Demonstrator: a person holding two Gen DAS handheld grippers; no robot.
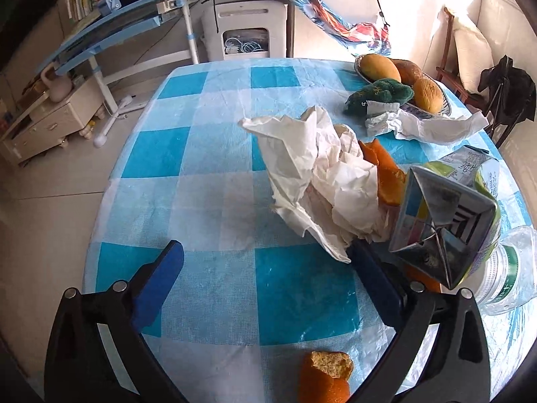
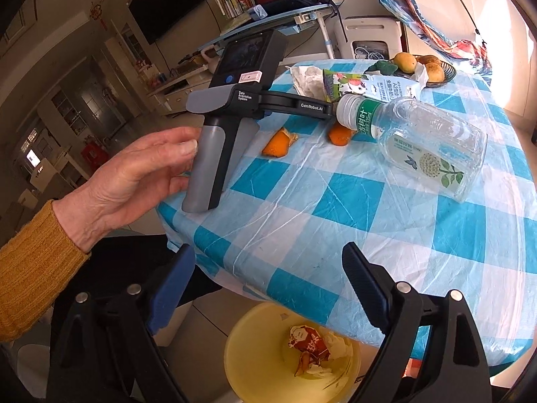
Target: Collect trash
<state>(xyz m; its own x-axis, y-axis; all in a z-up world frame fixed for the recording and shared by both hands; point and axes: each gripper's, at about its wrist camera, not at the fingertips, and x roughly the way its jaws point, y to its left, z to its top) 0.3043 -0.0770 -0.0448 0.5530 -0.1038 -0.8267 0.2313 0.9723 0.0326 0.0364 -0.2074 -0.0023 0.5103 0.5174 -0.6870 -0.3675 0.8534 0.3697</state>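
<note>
Black two-finger right gripper [image 2: 268,262], blue pad on one finger: jaws spread wide, nothing between them, hovering past the table edge above a round yellow plastic bin [image 2: 248,352]. Bin's near rim is cut off by the frame; inside lie a crumpled red-and-white wrapper [image 2: 307,341], white scraps and a brownish piece too small to identify.

Black left gripper [image 1: 265,252]: jaws wide apart, empty. In the right wrist view its grey handle stands on the edge of the round table under a blue-and-white checked plastic cloth [image 2: 352,235]. Bare left hand [image 2: 141,181], mustard knitted sleeve at the wrist, is open just beside the handle with fingertips at it; whether it grips cannot be told.

Trash on the table:
- Crumpled white tissue paper [image 1: 319,174], its edge touching the left gripper's right finger.
- Flattened green-and-white milk carton [image 1: 446,221], silver base toward the camera, just beside that finger.
- Clear plastic bottle with green label and white cap [image 2: 416,137], lying on its side, cap near the left gripper's tips; largely cropped in the left wrist view.
- Orange peel pieces: one [image 1: 327,379] under the left gripper, partly cut off; one [image 1: 382,171] half hidden between tissue and carton; another mostly hidden behind the carton.
- Second crumpled white paper [image 1: 426,124] near the far rim.

Also present: dark woven basket of yellow-brown fruit [image 2: 449,70], green plush item [image 1: 379,95] against it.
</note>
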